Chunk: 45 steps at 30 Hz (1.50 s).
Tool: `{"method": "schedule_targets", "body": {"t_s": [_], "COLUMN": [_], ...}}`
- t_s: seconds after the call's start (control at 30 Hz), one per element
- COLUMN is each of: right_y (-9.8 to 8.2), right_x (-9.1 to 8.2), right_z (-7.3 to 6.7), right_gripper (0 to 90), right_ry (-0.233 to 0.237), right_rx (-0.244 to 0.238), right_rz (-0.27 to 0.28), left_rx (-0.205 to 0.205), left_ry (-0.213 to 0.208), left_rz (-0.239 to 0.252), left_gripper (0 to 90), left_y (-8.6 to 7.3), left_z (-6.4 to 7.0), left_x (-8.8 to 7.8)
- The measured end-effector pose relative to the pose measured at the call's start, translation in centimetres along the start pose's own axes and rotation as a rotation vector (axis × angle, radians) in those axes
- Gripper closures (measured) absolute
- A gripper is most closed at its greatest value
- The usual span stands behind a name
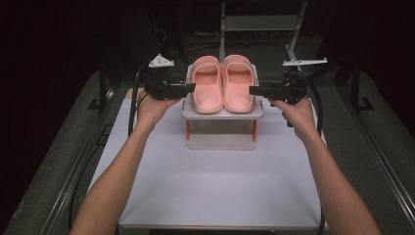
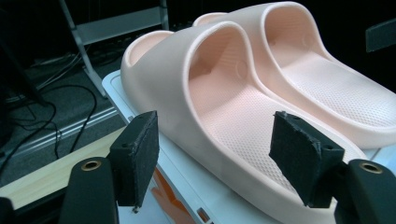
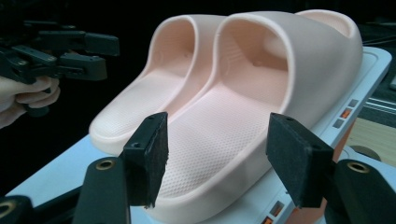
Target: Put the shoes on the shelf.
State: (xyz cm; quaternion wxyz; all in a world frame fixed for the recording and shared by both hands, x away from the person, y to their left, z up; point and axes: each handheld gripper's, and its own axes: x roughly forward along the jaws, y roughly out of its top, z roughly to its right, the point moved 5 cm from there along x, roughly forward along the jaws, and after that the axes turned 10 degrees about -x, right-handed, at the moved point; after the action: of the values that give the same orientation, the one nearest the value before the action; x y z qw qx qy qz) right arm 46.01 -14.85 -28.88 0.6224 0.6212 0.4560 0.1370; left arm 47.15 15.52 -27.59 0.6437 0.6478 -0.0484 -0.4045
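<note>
A pair of pink slippers stands side by side on a white raised stand [image 1: 222, 114] with orange legs. My left gripper [image 1: 192, 87] is level with the outer side of the left slipper [image 1: 207, 85], its jaws open. In the left gripper view the open left gripper [image 2: 215, 140] frames that slipper's [image 2: 219, 93] side wall, with the right slipper [image 2: 317, 70] behind it. My right gripper [image 1: 251, 90] is open beside the right slipper [image 1: 238, 83]. In the right gripper view the right gripper [image 3: 217, 144] faces the right slipper [image 3: 261, 93], with the left slipper [image 3: 154, 88] and the left gripper [image 3: 100, 56] beyond.
The stand sits at the far middle of a white table mat [image 1: 215, 186]. A metal frame [image 1: 259, 22] rises behind the table. Dark rails run along both sides. A wooden edge [image 2: 42, 177] lies beside the stand.
</note>
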Motion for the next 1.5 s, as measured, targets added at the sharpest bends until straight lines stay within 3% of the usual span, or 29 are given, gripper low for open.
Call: {"method": "schedule_targets", "body": {"t_s": [0.4, 0.57, 1.5], "right_y": [-0.9, -1.1, -4.0], "right_x": [-0.8, -1.3, -2.7], "right_z": [-1.2, -1.7, -4.0], "right_gripper": [32.4, 32.4, 29.9], "right_ry": [0.044, 0.06, 0.132], "right_rx": [-0.012, -0.021, -0.052], "right_rz": [-0.011, 0.009, 0.005], "left_rx": [0.01, 0.009, 0.005], "left_ry": [0.0, -0.007, -0.045], "left_rz": [0.008, 0.016, 0.055], "left_gripper": [22.8, 20.5, 17.4], "left_y": [-1.0, -1.3, -4.2], "left_z": [0.1, 0.2, 1.0], "left_x": [-1.3, -1.7, -4.7]}}
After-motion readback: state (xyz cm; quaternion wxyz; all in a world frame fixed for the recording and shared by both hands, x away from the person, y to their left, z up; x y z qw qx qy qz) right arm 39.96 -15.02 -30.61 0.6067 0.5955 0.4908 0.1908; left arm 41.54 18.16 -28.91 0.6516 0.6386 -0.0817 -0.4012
